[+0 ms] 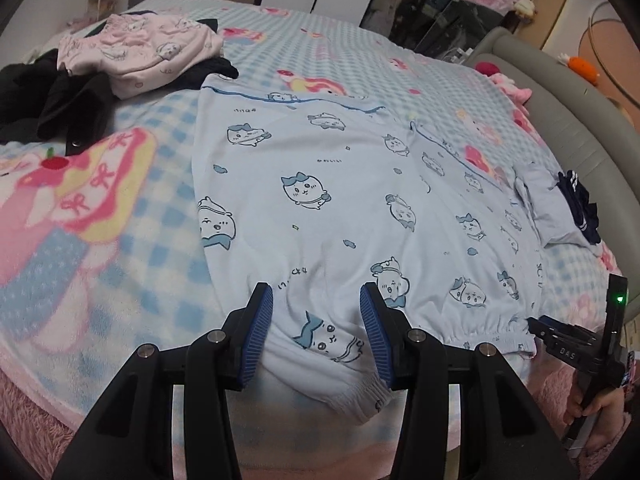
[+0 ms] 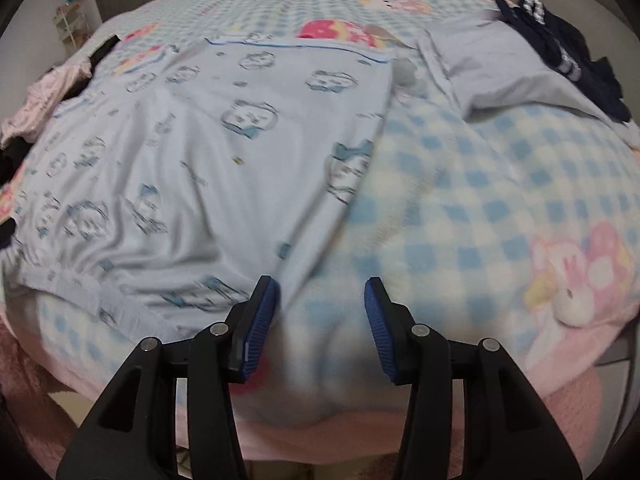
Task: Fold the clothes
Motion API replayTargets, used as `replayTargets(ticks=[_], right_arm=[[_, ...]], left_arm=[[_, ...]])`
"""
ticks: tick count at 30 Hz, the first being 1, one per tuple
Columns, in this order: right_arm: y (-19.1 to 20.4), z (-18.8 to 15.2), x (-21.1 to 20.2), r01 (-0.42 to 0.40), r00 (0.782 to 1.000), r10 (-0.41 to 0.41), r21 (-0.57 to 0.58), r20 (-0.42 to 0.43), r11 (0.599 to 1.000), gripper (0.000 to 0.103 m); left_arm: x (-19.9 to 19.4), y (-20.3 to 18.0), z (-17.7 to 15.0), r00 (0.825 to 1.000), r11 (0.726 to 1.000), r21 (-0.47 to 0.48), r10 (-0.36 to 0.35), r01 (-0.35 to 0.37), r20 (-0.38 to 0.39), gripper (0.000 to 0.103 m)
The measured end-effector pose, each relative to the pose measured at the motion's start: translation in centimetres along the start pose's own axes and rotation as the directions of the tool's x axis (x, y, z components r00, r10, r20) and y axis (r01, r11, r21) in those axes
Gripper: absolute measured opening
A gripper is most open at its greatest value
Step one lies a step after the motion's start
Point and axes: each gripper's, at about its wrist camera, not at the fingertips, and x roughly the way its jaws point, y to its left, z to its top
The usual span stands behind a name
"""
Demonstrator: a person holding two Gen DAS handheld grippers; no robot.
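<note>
blue pajama pants spread flat on the checked blanket
left gripper gapes wide over the waistband at lower centre; right gripper wide too, beside the pants' edge.

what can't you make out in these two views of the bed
- Right wrist view: the prints on the blue pajamas are smeared by motion blur.
- Left wrist view: the near hem of the pajamas is hidden behind the left tongs.
- Left wrist view: the right tongs are cut by the edge; their opening is unreadable there.
</note>
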Motion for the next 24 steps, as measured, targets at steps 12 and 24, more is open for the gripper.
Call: replayTargets(ticks=[12,24], right_arm=[[0.1,0.9,-2.9,-0.122,0.989,0.12,0.023,0.087,0.992,0.049],[-0.3,-0.3,-0.7,-0.03,0.999,0.03,0.009,-0.012,1.0,0.053]], left_arm=[[-0.1,-2.2,-0.1,0.999,0.997,0.064,-0.041,0.04,0.014,0.048],[0.9,-2.9,-0.6,0.999,0.994,0.098,-0.043,0.045,-0.025,0.048]])
